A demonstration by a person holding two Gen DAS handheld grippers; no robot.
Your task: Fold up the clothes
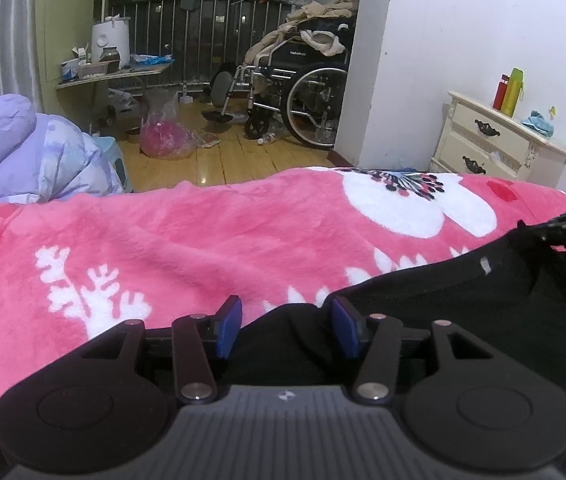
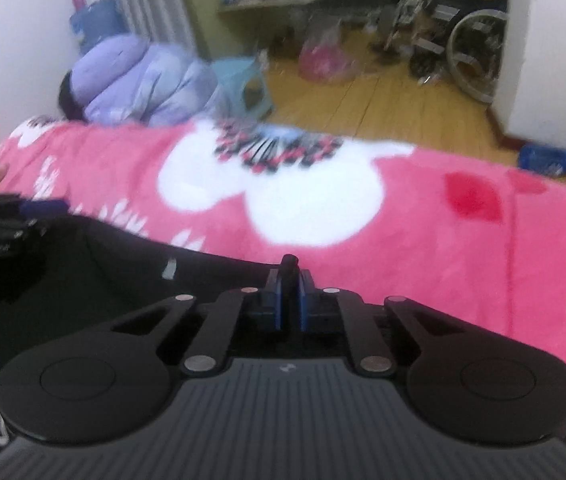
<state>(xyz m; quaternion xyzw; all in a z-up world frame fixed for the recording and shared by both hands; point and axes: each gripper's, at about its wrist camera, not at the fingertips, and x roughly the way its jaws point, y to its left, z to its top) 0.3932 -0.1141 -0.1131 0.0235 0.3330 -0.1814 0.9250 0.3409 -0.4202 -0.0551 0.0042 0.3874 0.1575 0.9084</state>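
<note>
Right gripper (image 2: 291,276) pinches black garment (image 2: 83,280) — left gripper (image 1: 287,322) (agape) over it.

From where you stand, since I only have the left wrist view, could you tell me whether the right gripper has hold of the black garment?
Observer: Yes, the right gripper is shut on a pinched fold of the black garment.
Operator: Thank you. Is its view sharp?
Observer: No, it is blurred; the pink blanket looks smeared.
Operator: Can it see my gripper?
Observer: Yes, the left gripper shows at its left edge, over the garment.
</note>
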